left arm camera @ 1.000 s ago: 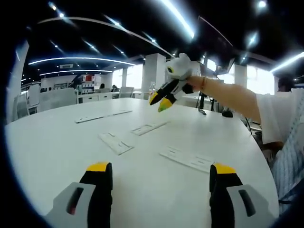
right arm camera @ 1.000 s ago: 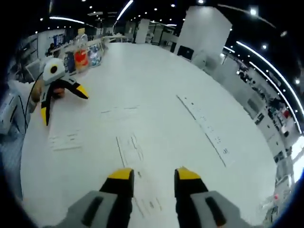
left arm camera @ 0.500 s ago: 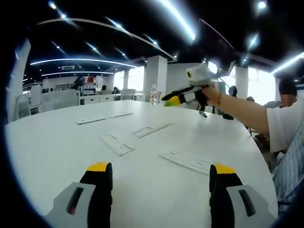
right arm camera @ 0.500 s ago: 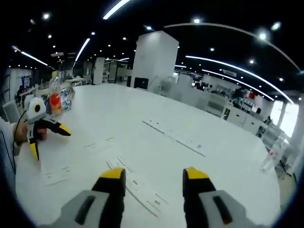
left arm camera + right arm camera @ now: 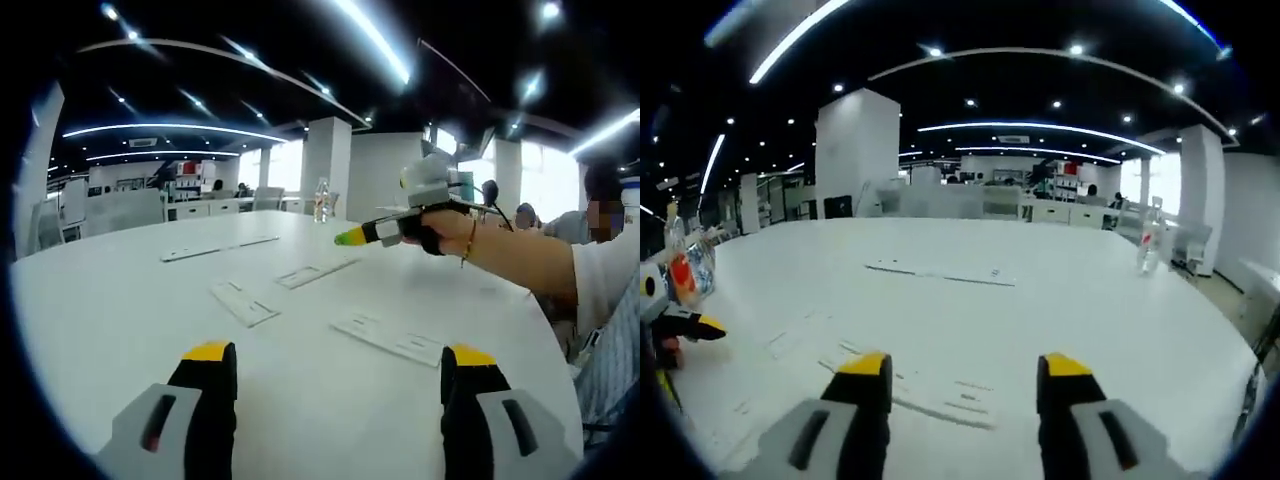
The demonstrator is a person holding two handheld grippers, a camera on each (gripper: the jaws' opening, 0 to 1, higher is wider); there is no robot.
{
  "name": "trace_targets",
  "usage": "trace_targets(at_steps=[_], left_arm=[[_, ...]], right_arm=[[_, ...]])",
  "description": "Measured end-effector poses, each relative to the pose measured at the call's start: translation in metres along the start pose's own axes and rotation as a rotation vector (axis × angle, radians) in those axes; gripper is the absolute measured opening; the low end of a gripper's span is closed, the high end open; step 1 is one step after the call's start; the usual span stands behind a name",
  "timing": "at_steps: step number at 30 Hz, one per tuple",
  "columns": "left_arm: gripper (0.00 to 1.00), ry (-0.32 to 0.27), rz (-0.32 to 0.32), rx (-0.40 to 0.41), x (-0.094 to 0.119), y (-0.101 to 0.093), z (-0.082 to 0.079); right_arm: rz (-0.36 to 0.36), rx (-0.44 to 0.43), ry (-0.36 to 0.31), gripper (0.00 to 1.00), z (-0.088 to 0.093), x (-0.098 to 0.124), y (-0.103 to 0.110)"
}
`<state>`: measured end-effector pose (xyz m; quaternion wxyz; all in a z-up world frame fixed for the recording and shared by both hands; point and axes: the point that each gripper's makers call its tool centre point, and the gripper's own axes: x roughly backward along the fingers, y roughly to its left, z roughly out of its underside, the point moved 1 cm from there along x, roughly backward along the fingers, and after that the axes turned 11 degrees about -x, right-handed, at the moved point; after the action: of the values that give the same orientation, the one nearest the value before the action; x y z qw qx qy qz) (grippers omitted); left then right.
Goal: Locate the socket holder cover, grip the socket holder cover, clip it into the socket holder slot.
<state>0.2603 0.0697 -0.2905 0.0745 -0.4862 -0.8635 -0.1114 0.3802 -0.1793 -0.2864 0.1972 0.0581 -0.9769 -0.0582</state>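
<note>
Left gripper (image 5: 340, 375): fingers wide apart, holding nothing, low over the table (image 5: 120, 300).
Right gripper (image 5: 960, 385): fingers apart, holding nothing; swung level from a downward tilt.
Socket holder covers (image 5: 388, 338): flat, untouched.
Implication: locating stage, no grasp yet.

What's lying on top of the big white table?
On the white table lie several flat white strips, like one near the middle and another closer to the right. They're too pale to tell which is the cover. A bottle stands far off.
</note>
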Motion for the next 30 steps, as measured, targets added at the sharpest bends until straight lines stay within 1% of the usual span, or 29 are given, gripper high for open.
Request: trace_targets(at_steps=[5, 7, 11, 14, 22, 25, 30], left_arm=[[0.83, -0.002, 0.0, 0.0, 0.001, -0.001, 0.0], [0.83, -0.003, 0.001, 0.002, 0.001, -0.001, -0.001], [0.83, -0.003, 0.004, -0.002, 0.001, -0.002, -0.002], [0.83, -0.005, 0.005, -0.003, 0.002, -0.002, -0.003], [0.83, -0.004, 0.007, -0.004, 0.002, -0.002, -0.003], [0.83, -0.002, 0.008, -0.005, 0.001, -0.001, -0.003], [0.83, 0.0, 0.006, -0.007, 0.001, -0.001, -0.002]], right_arm=[[0.041, 0.011, 0.015, 0.62, 0.01, -0.008, 0.008], [0.065, 0.013, 0.022, 0.63, 0.013, -0.01, 0.007], [0.077, 0.0, 0.029, 0.64, 0.017, -0.013, 0.008], [0.095, 0.02, 0.035, 0.64, 0.02, -0.014, 0.007], [0.092, 0.015, 0.008, 0.64, 0.02, -0.015, 0.007], [0.079, 0.009, 0.011, 0.62, 0.021, -0.015, 0.01], [0.055, -0.026, 0.02, 0.62, 0.023, -0.016, 0.013]])
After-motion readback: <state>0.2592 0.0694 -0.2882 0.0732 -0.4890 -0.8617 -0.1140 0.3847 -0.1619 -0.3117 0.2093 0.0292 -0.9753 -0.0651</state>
